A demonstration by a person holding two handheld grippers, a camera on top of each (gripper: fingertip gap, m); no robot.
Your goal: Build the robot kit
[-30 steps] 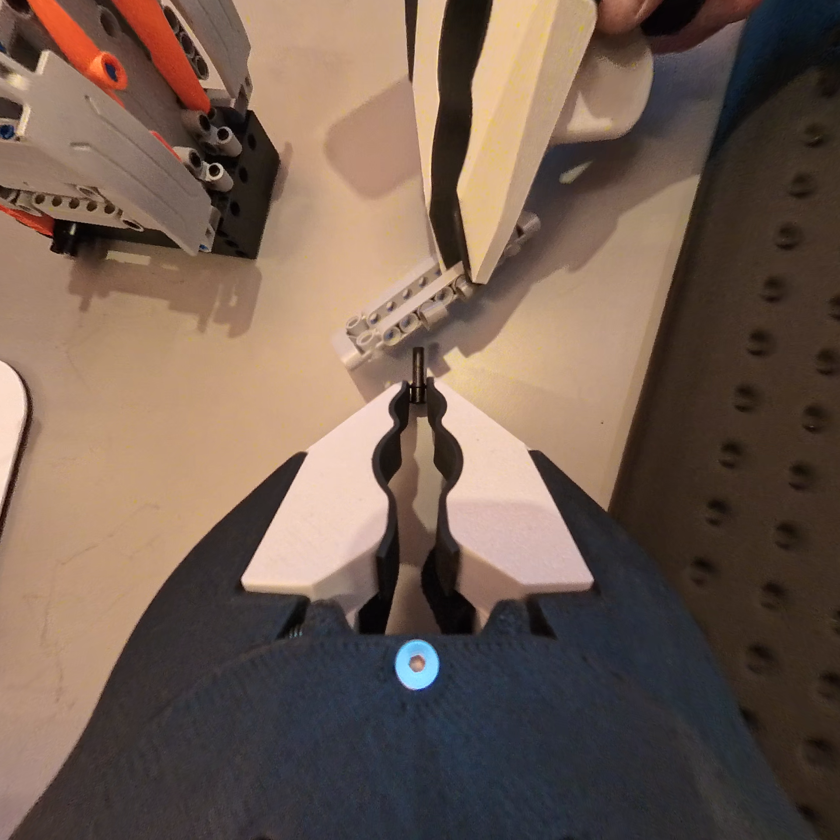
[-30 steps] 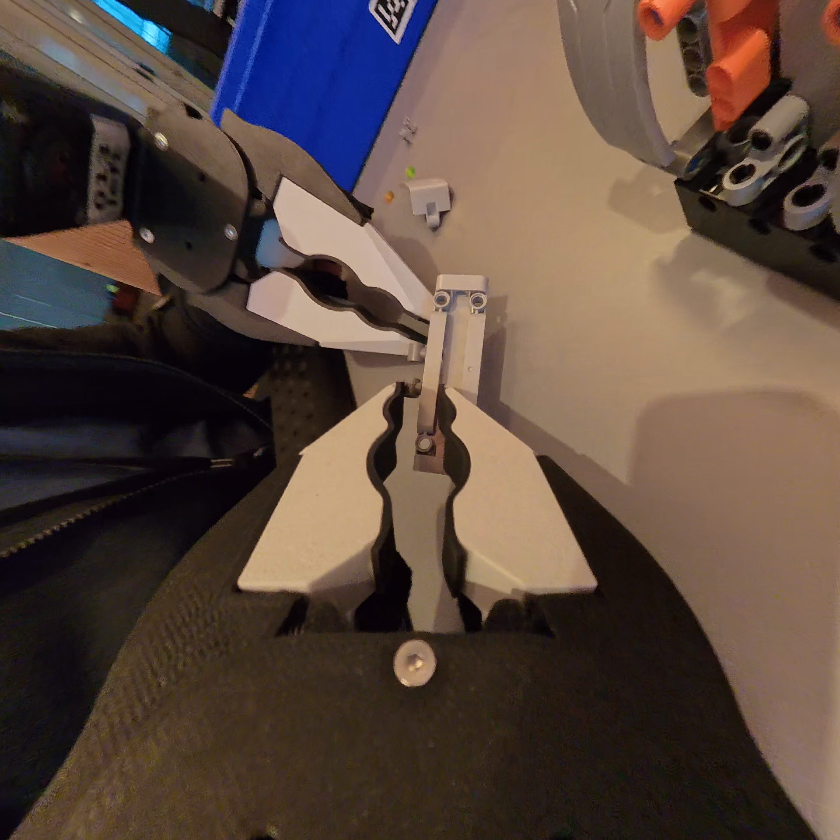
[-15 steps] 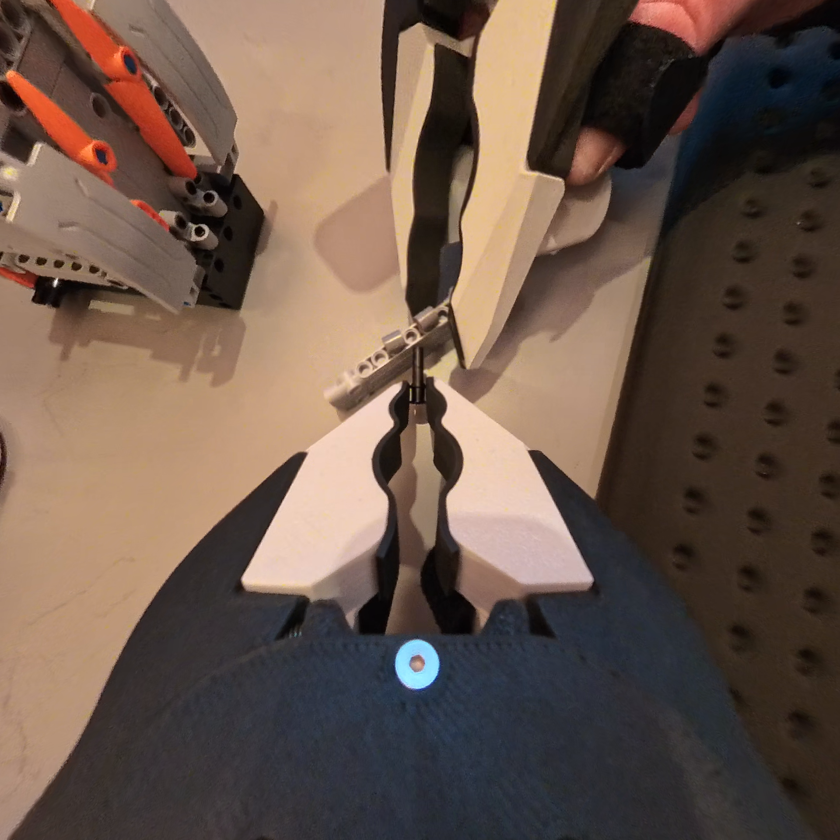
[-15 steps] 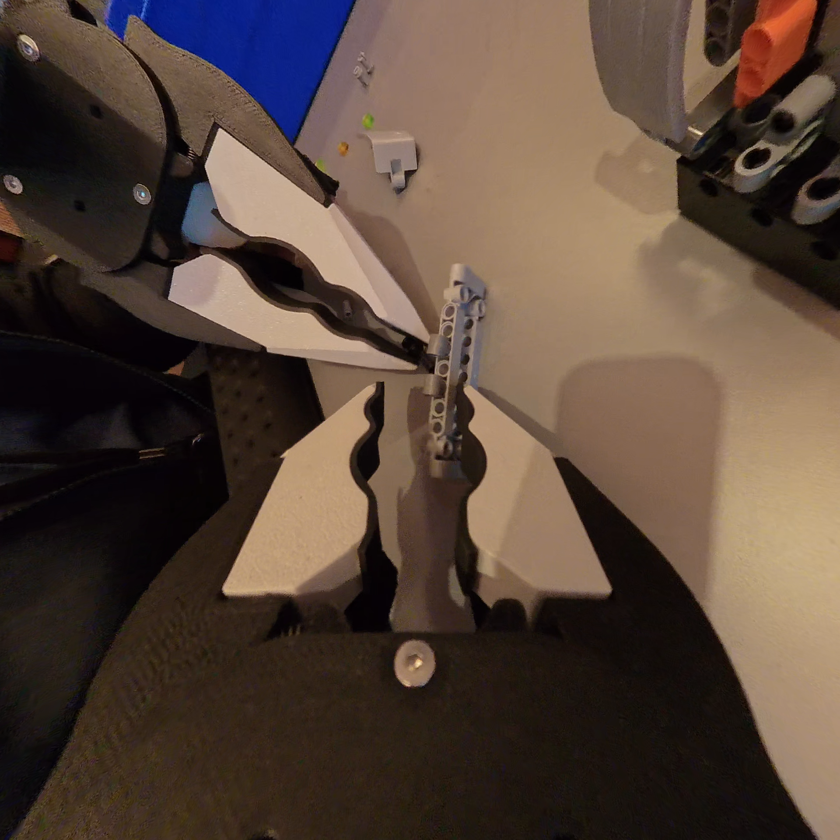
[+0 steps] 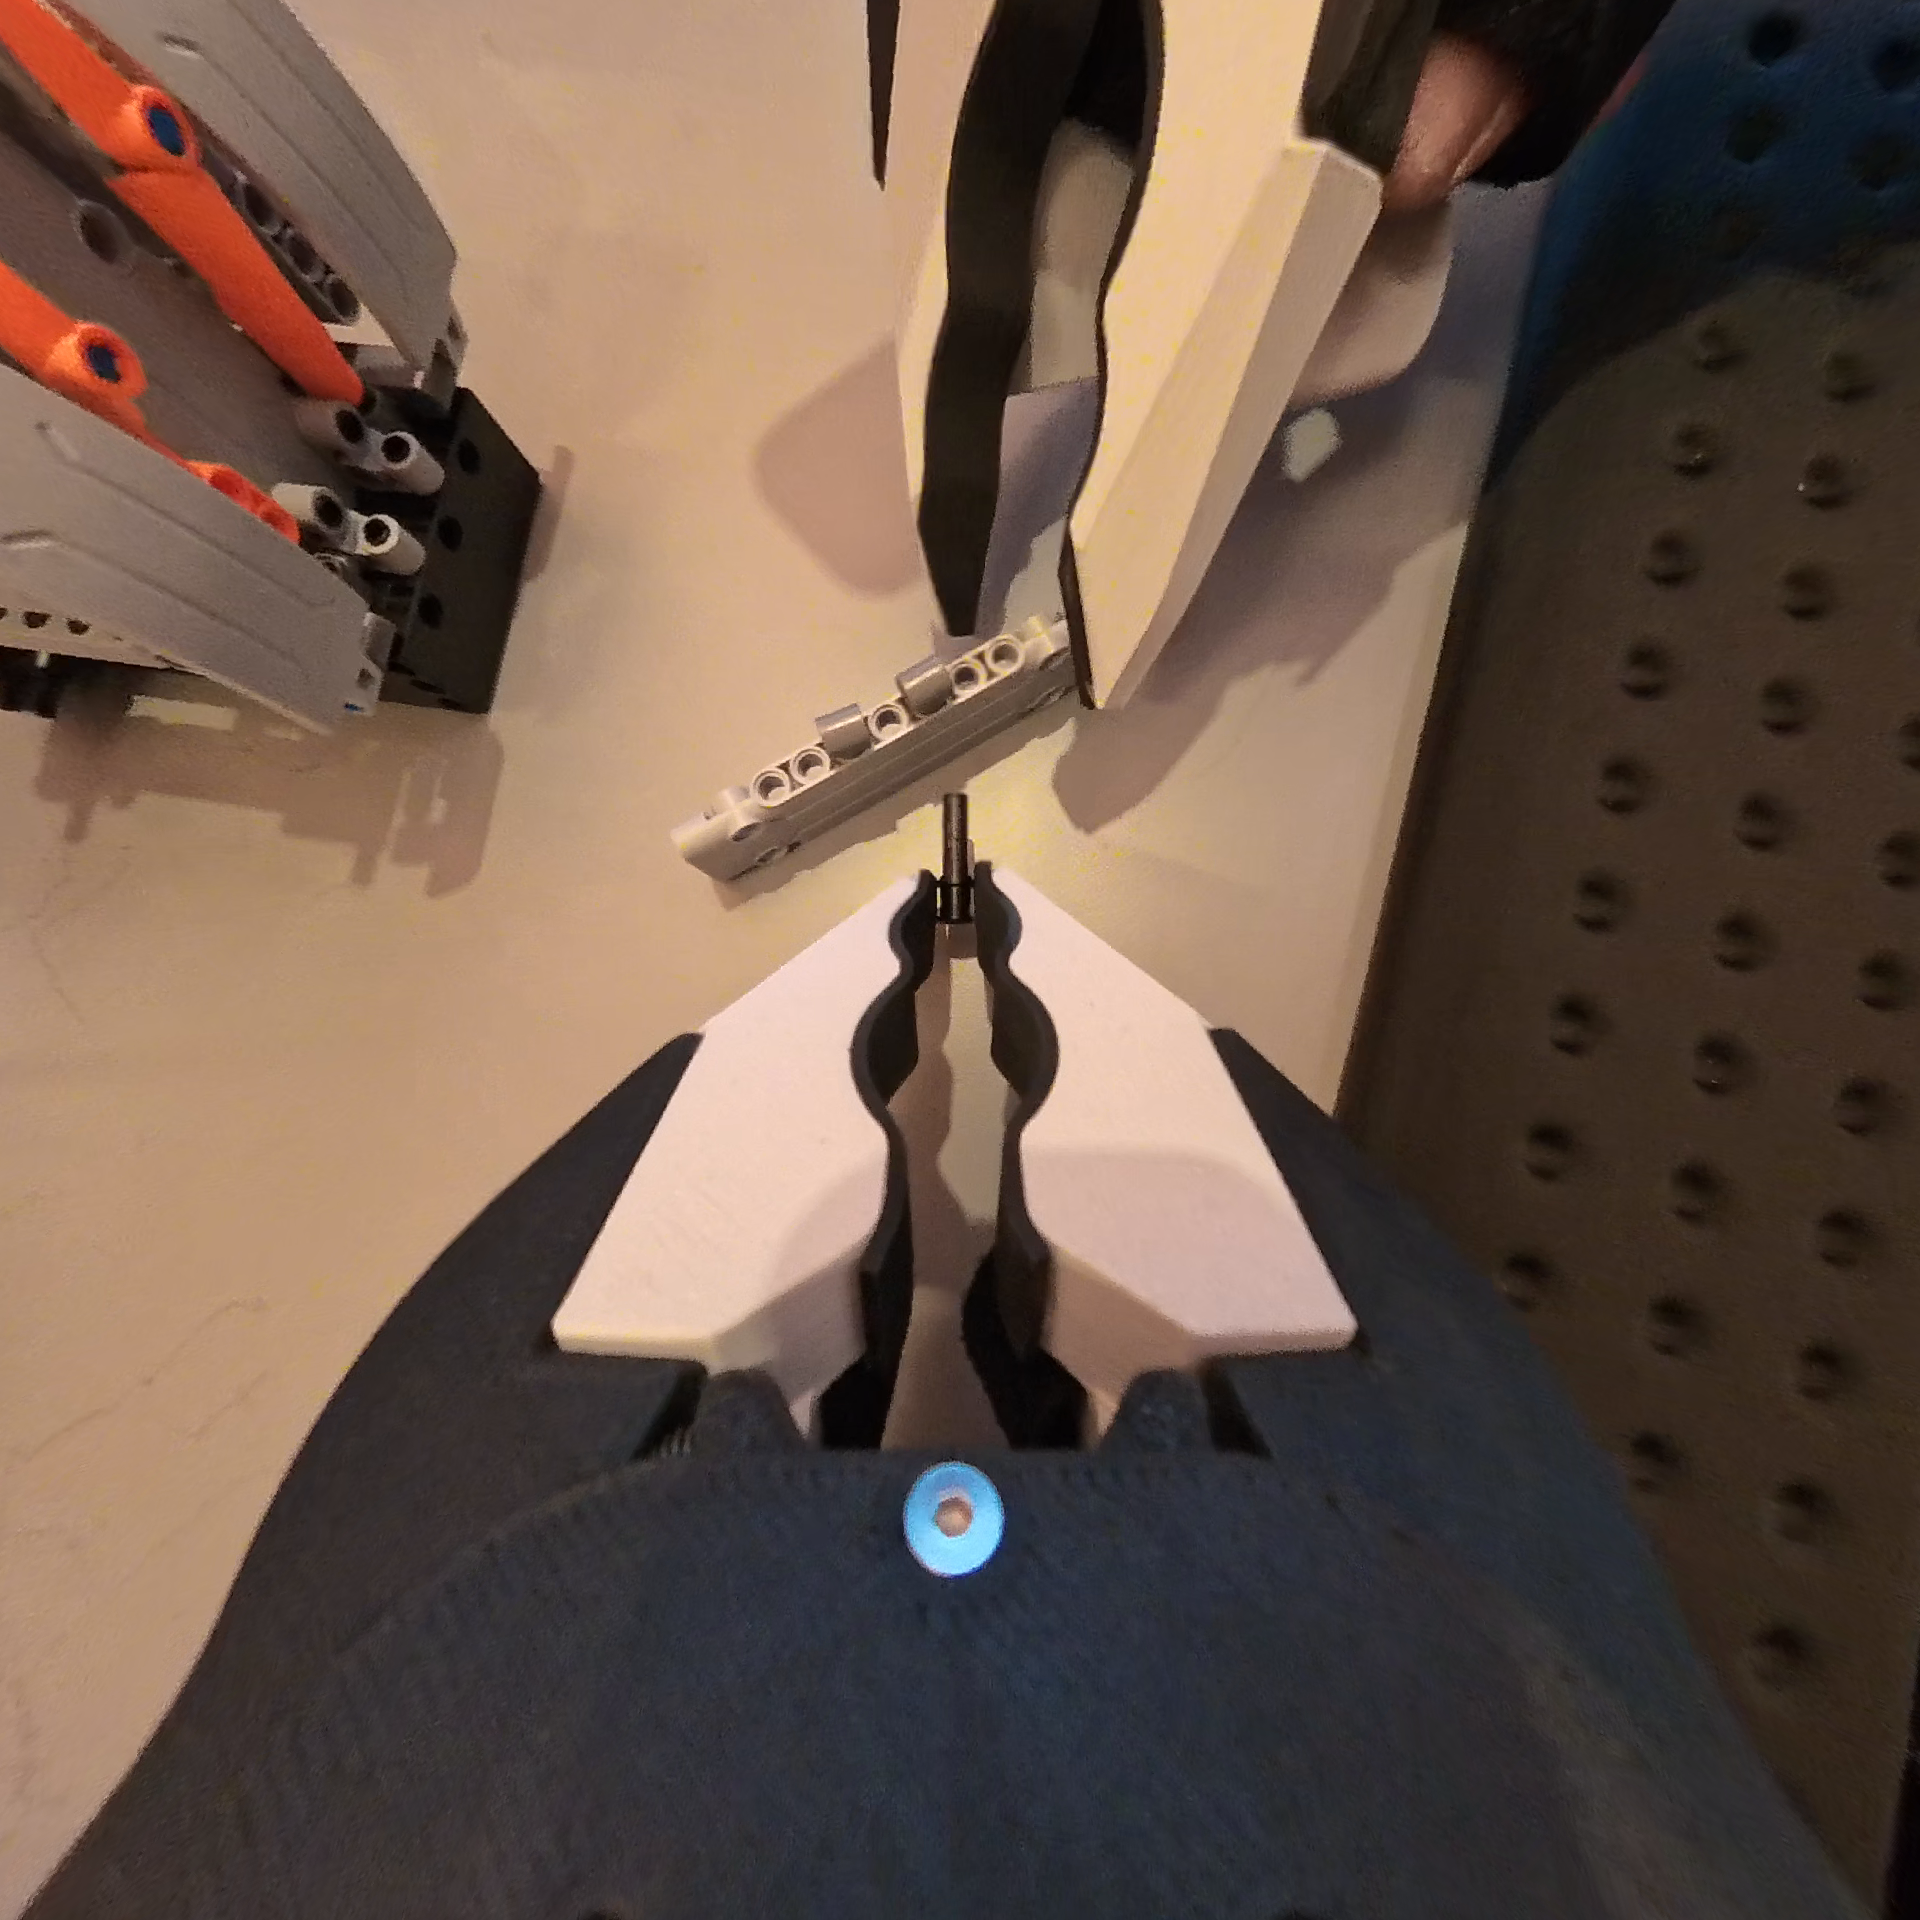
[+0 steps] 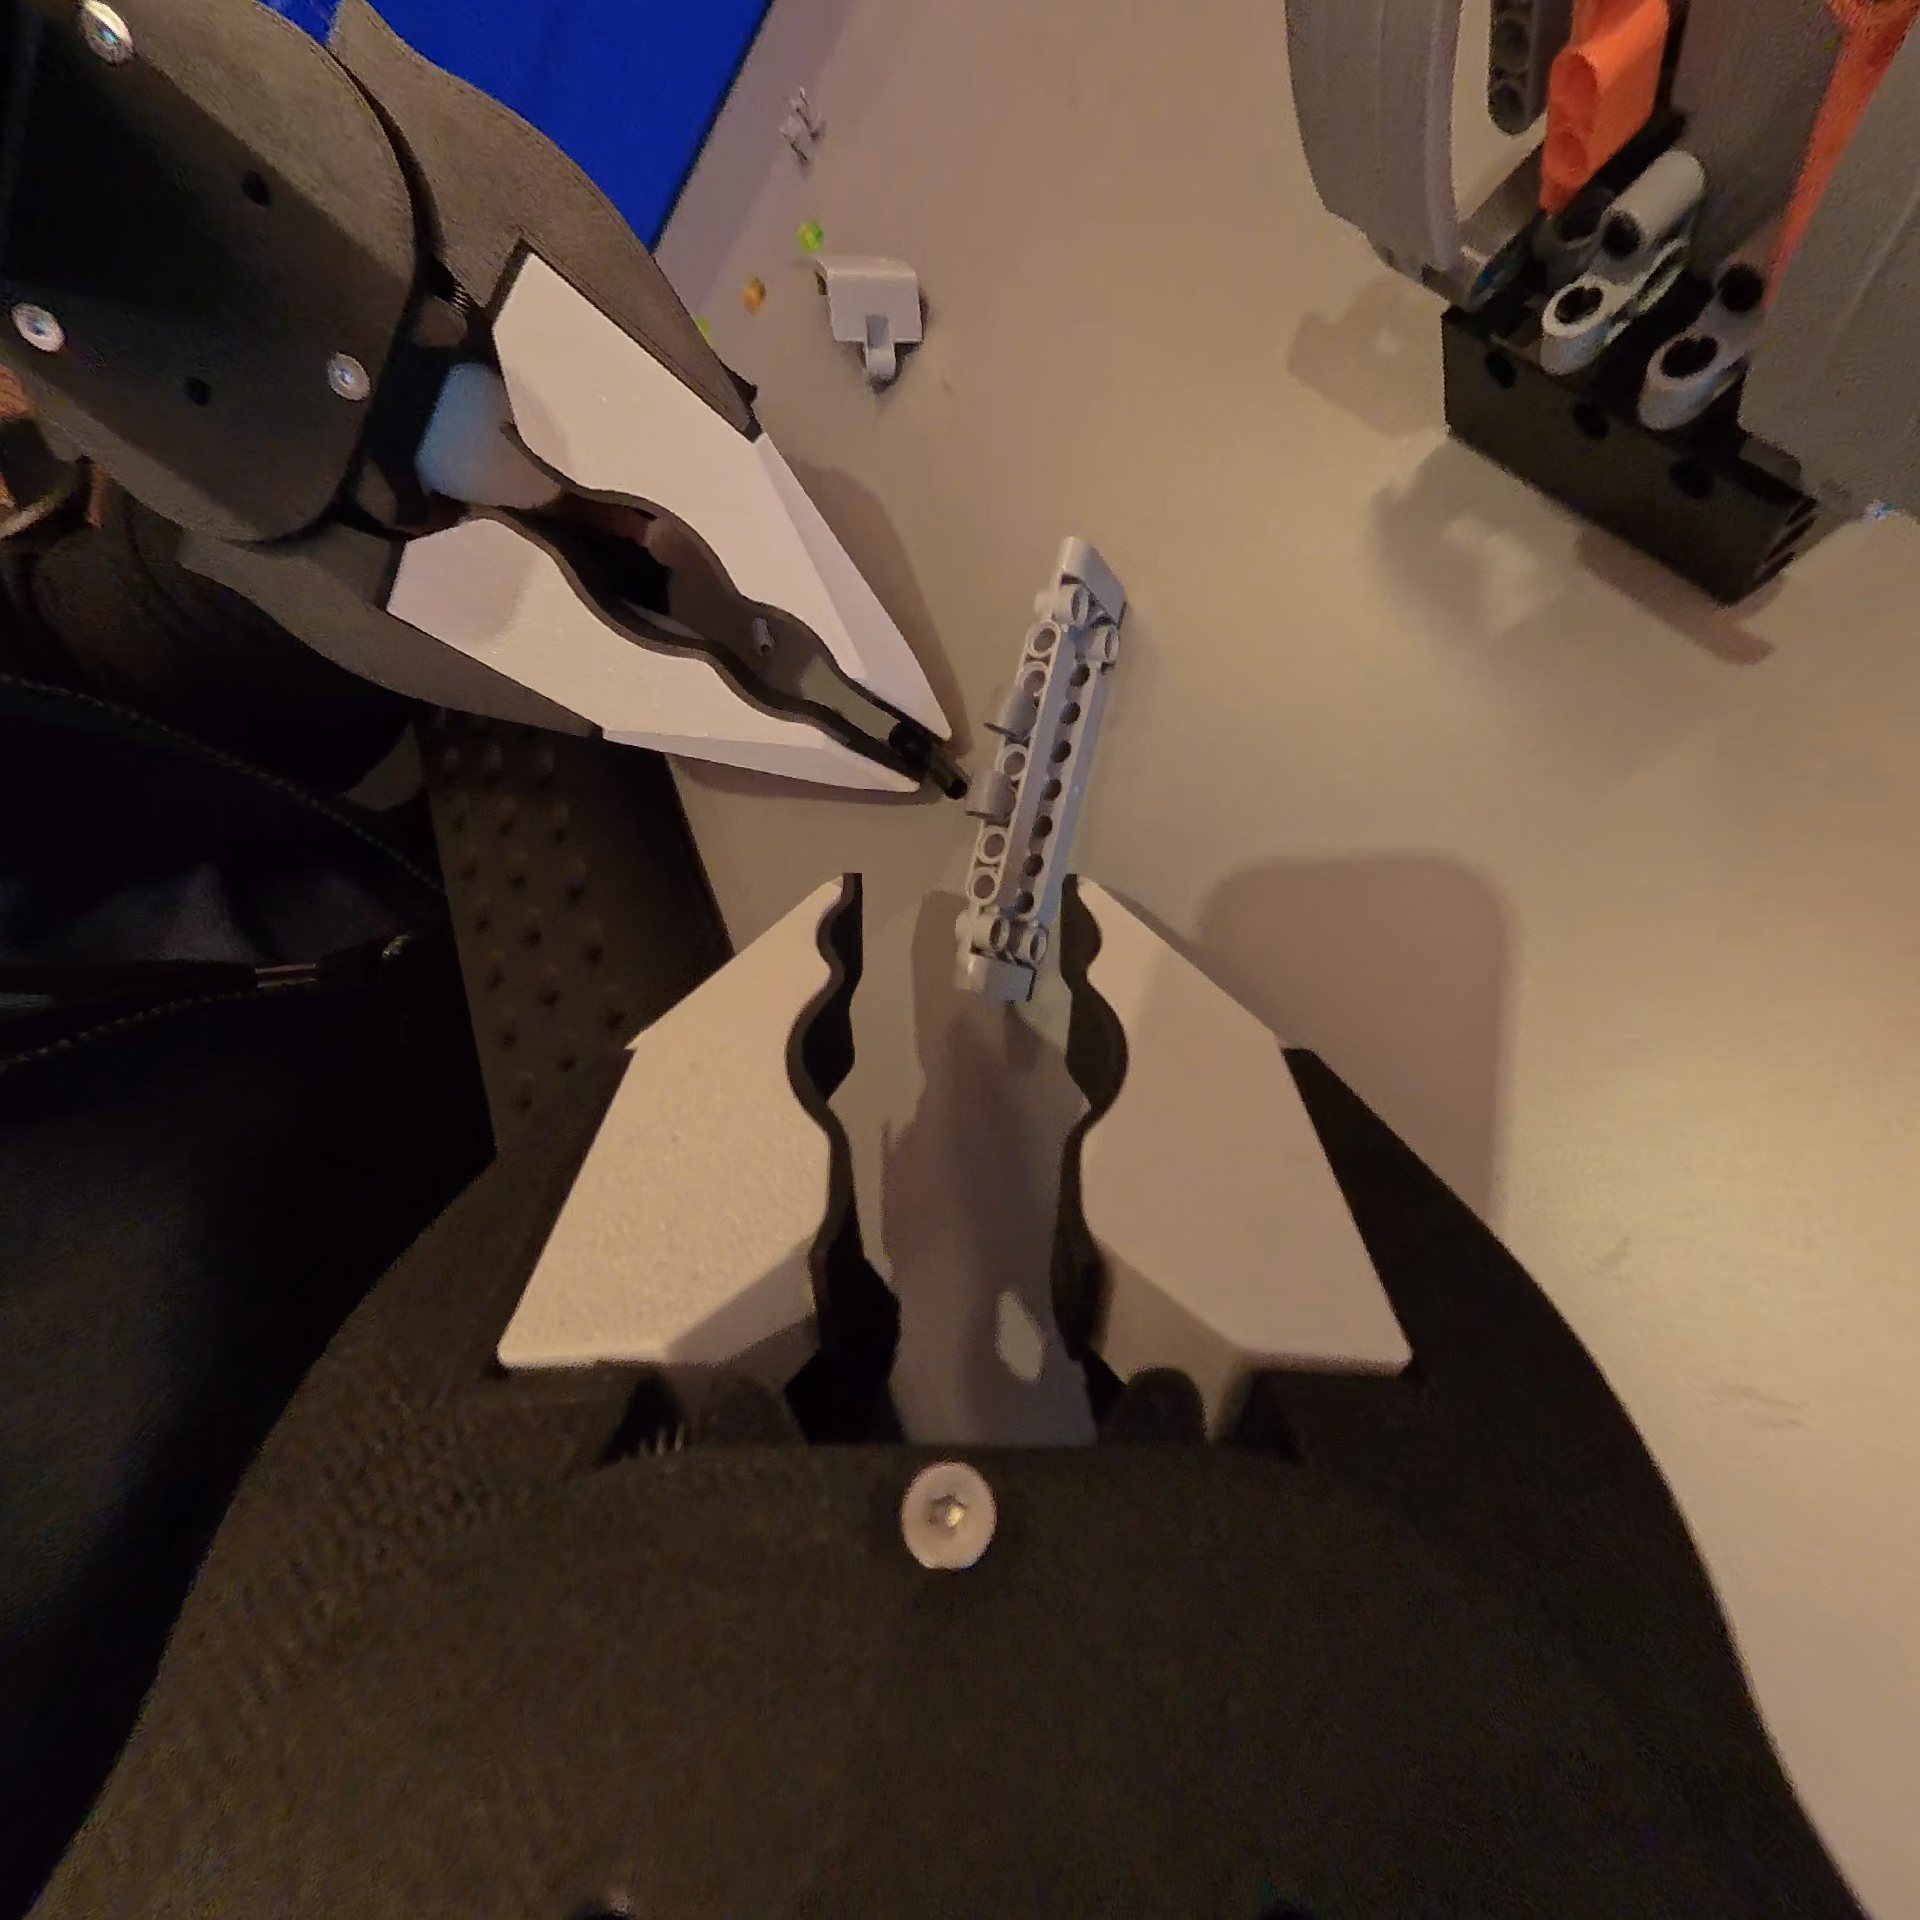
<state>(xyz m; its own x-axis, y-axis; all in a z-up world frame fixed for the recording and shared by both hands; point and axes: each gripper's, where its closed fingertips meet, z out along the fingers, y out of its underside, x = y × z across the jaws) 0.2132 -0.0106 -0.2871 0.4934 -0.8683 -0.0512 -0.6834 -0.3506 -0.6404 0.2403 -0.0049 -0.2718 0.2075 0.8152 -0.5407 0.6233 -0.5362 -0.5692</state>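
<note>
Left wrist view first: the left gripper is pinching a small black plastic pin right at its tips, just below centre frame. The pin's nose is pointing at a long grey studded beam with holes, just short of touching. Half a second back the pin was up against the beam, so it's backing off a bit. The right gripper is coming down from the top, jaws apart around the beam's end.

Right wrist view: the right gripper is spreading wider than before and no longer clamping the beam, which looks like it's resting on the beige tabletop. A grey-and-orange brick model is sitting in the upper right.
</note>
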